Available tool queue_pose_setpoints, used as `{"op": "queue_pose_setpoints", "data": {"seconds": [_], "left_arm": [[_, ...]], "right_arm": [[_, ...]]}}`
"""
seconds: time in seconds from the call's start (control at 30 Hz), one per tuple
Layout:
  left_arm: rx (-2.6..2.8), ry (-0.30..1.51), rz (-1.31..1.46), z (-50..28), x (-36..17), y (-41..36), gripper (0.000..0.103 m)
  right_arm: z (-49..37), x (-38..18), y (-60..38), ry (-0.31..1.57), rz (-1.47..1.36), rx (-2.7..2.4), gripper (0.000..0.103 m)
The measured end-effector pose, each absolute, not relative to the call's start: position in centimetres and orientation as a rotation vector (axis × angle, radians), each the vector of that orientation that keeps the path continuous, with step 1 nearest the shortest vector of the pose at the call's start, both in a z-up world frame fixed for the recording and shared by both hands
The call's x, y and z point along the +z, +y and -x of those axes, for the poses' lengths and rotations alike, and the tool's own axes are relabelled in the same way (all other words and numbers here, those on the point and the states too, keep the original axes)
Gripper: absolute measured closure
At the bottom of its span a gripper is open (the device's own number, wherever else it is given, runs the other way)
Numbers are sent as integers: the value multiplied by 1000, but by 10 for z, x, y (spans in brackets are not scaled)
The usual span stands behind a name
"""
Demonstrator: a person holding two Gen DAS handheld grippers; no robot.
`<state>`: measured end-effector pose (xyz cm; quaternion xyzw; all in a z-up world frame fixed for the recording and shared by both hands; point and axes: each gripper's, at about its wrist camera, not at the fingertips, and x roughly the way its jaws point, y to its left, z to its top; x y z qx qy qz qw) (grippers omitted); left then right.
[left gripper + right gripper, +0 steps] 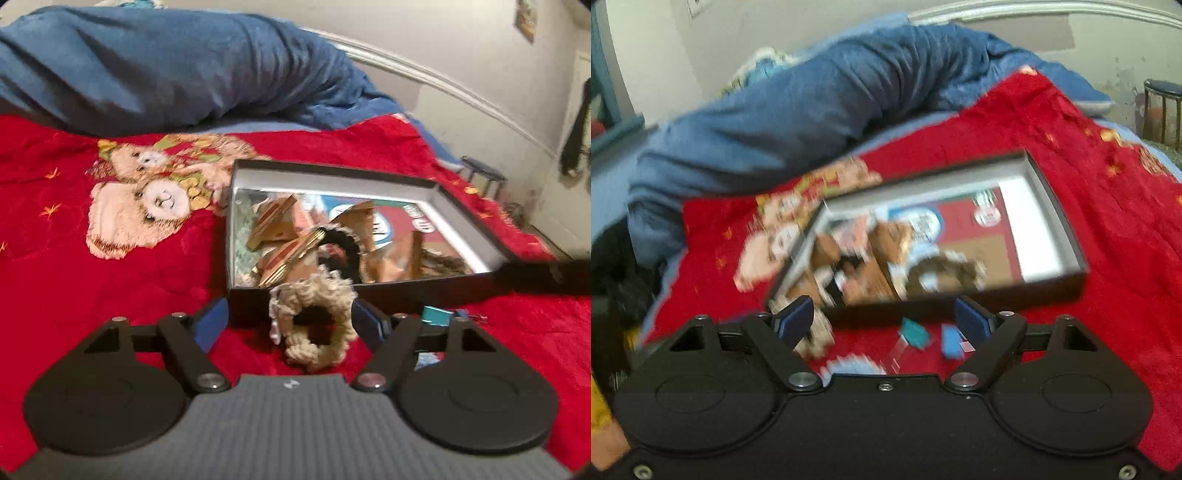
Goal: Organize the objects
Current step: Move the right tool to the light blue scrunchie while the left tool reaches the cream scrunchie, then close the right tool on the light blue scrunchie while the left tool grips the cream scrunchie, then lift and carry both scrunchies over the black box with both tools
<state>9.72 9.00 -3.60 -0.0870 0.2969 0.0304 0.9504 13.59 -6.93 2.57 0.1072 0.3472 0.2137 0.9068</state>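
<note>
A shallow black box [436, 291] with a white inside lies on the red blanket [92, 288] and holds several brown and gold items [284, 236] and a dark scrunchie [341, 243]. A beige fuzzy scrunchie [314, 321] lies on the blanket just in front of the box, between the open fingers of my left gripper [290, 323]. My right gripper [884, 323] is open and empty, hovering in front of the same box [1052, 284]. Small teal and blue items [916, 332] lie on the blanket between its fingers. The right wrist view is blurred.
A blue duvet [166, 62] is heaped along the far side of the bed. The blanket has a teddy-bear print [147, 206] left of the box. A wall [461, 55] and a dark stool [1161, 107] stand beyond the bed at right.
</note>
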Motion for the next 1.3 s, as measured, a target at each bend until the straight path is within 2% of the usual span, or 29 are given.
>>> {"op": "queue_pose_setpoints", "data": {"seconds": [0.07, 0.17, 0.23, 0.27, 0.43, 0.7, 0.77, 0.83, 1.1, 1.3], "left_arm": [[76, 629, 175, -103, -43, 88, 27], [108, 623, 165, -103, -46, 87, 36], [138, 637, 135, -102, -47, 85, 53], [118, 653, 129, -101, -49, 84, 80], [132, 651, 72, -97, -47, 72, 86], [128, 639, 107, -90, -41, 71, 89], [122, 633, 107, -88, -40, 71, 89], [121, 627, 97, -86, -38, 70, 89], [111, 630, 107, -85, -38, 69, 90], [102, 622, 99, -82, -37, 65, 90]], "right_arm": [[-134, 15, -77, 762, -240, 435, 23], [-132, 1, -84, 809, -265, 436, 33], [-133, -7, -84, 841, -277, 450, 39], [-133, -10, -82, 849, -277, 461, 42], [-131, -19, -67, 860, -240, 518, 53], [-136, -29, -43, 877, -219, 535, 61], [-139, -33, -37, 880, -202, 510, 68], [-140, -34, -32, 876, -177, 473, 81], [-143, -32, -27, 885, -127, 497, 90], [-140, -26, -38, 901, -157, 531, 91]]}}
